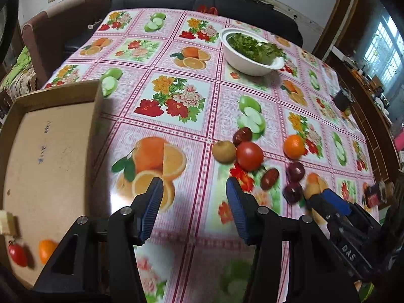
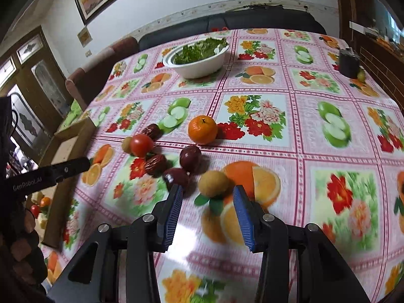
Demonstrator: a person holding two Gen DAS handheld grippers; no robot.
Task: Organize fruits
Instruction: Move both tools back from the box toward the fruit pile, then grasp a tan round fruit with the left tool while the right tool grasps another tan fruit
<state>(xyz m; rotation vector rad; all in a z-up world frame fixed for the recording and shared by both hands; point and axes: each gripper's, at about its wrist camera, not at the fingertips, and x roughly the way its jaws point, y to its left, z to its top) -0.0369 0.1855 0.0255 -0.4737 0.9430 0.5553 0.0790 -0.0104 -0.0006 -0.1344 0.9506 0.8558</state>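
Note:
Loose fruit lies on the patterned tablecloth: a mandarin (image 2: 202, 129), a red tomato (image 2: 141, 145), two dark plums (image 2: 190, 157), brown dates (image 2: 155, 164) and a tan kiwi-like fruit (image 2: 213, 183). My right gripper (image 2: 207, 195) is open, its jaws just short of the tan fruit. My left gripper (image 1: 194, 188) is open and empty above the cloth, left of the fruit pile (image 1: 249, 155). A cardboard box (image 1: 50, 136) at the left holds a tomato (image 1: 17, 253) and a mandarin (image 1: 46, 250). The right gripper shows in the left wrist view (image 1: 322, 198).
A white bowl of greens (image 1: 252, 50) stands at the back of the table. A dark cup (image 2: 348, 63) stands near the far right edge. A sofa and armchair lie beyond the table.

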